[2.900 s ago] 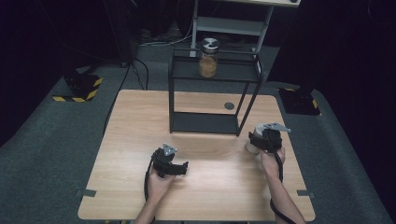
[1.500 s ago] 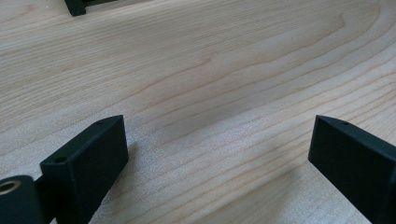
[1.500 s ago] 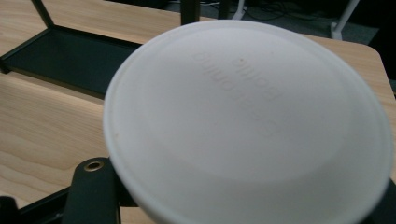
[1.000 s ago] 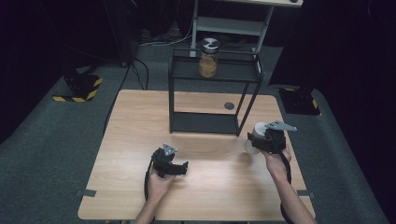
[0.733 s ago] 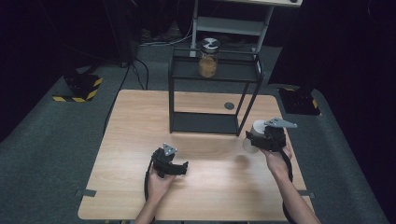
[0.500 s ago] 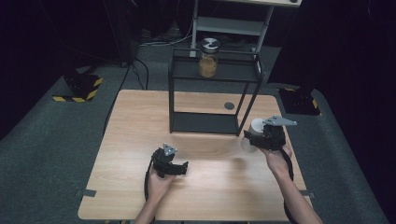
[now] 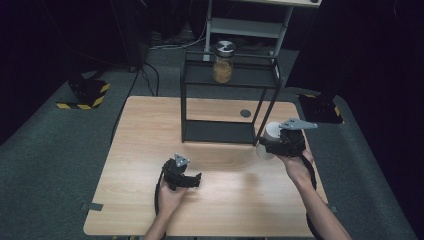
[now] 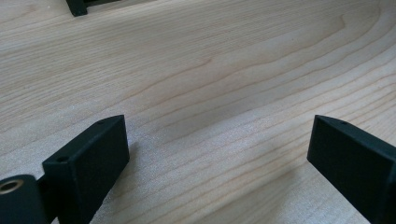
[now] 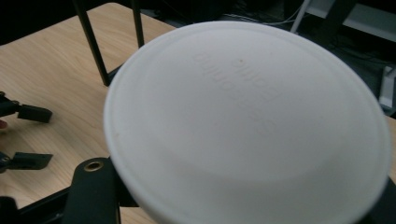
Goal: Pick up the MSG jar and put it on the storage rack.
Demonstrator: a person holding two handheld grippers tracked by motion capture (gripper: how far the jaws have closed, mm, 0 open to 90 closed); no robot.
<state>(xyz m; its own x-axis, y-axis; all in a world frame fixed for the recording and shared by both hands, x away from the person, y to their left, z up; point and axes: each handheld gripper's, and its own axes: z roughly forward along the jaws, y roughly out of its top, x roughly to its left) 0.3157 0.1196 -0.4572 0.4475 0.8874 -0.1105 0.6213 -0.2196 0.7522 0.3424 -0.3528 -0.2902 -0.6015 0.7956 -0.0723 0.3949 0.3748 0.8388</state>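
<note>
My right gripper (image 7: 263, 146) hangs above the table's right side, shut on a white round container (image 7: 270, 135). In the right gripper view the container's flat embossed face (image 9: 243, 121) sits between the two jaws and hides most of what lies beyond. My left gripper (image 7: 195, 180) rests on the wooden table (image 7: 145, 130) near the front middle. It is open, with bare wood between its fingers (image 8: 88, 158). A black metal shelf frame (image 7: 230, 80) stands at the table's back middle. A glass jar (image 7: 223, 64) with amber contents and a metal lid stands on its top shelf.
A small dark round grommet (image 7: 245, 113) sits in the tabletop right of the frame. The frame's thin legs (image 9: 91, 42) stand just beyond the container. A light shelf cart (image 7: 250, 25) is behind the table, and a striped floor block (image 7: 82, 97) lies to the left.
My right gripper has risen off the table with the white container and drifted a little toward the frame's right front leg. The left gripper has stayed put.
</note>
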